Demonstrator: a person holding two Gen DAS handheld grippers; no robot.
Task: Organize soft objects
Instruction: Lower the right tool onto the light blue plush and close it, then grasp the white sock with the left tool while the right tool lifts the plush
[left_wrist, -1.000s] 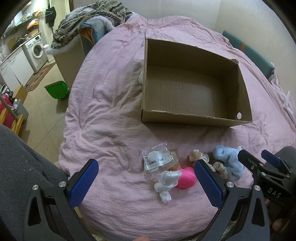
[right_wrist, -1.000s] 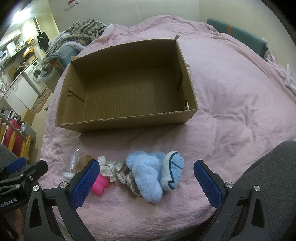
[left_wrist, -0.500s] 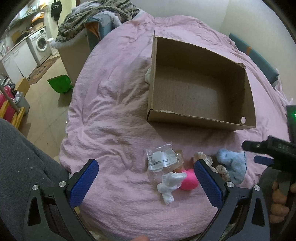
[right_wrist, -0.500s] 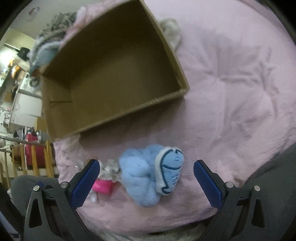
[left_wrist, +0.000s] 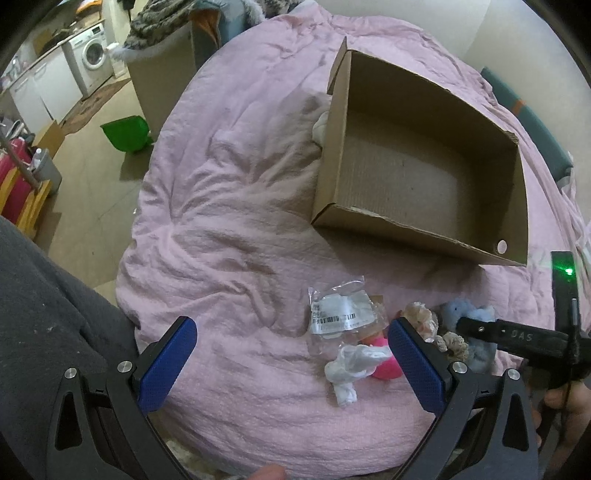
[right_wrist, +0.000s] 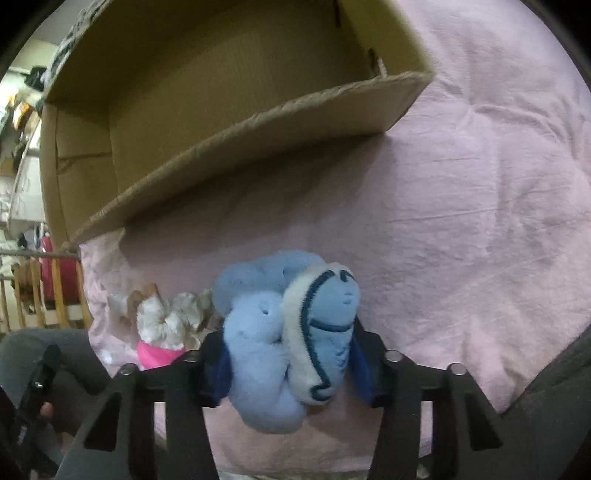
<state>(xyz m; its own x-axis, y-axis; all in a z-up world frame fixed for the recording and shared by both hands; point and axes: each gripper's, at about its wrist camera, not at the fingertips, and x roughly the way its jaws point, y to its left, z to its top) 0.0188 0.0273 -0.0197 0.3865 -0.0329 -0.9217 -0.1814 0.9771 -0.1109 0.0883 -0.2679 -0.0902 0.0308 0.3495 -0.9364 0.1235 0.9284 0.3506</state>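
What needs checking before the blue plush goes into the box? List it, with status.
1. Right tool shut on the blue plush: ok.
2. Grip takes in both fluffy parts: cannot tell; the pads are partly hidden.
3. Cardboard box open, floor bare: ok.
4. Lace scrunchie free of the plush: cannot tell; they lie close together.
5. Left tool open, holding nothing: ok.
6. Way to the box over the pink blanket unobstructed: ok.
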